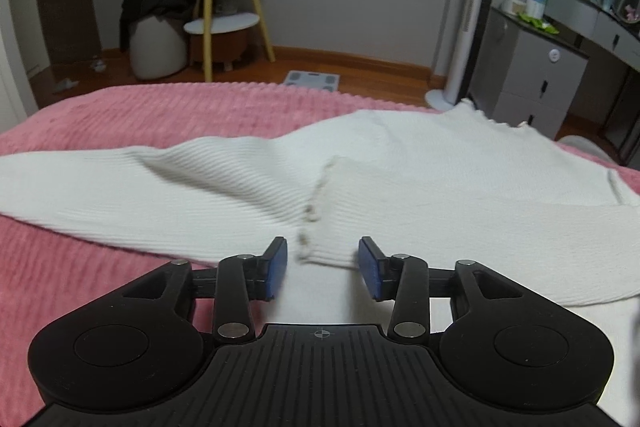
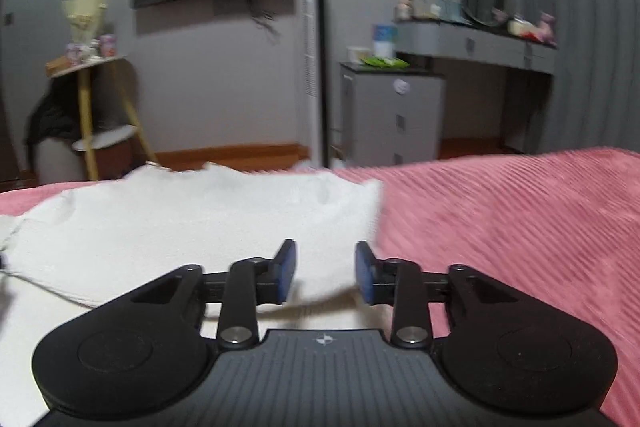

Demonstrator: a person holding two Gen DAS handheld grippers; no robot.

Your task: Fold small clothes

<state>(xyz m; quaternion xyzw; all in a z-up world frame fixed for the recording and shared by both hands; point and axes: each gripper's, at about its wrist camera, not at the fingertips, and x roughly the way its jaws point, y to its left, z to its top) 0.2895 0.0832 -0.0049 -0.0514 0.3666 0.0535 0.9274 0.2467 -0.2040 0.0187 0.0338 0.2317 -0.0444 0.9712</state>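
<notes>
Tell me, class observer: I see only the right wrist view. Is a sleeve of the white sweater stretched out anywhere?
Observer: Yes. The left wrist view shows a sleeve stretched leftward across the pink blanket.
Operator: Where is the left gripper?
Observer: The left gripper is open, with a cuff between its fingers, not pinched.
Operator: Anything on the floor past the bed?
Observer: A scale lies on the wooden floor beyond the blanket.
</notes>
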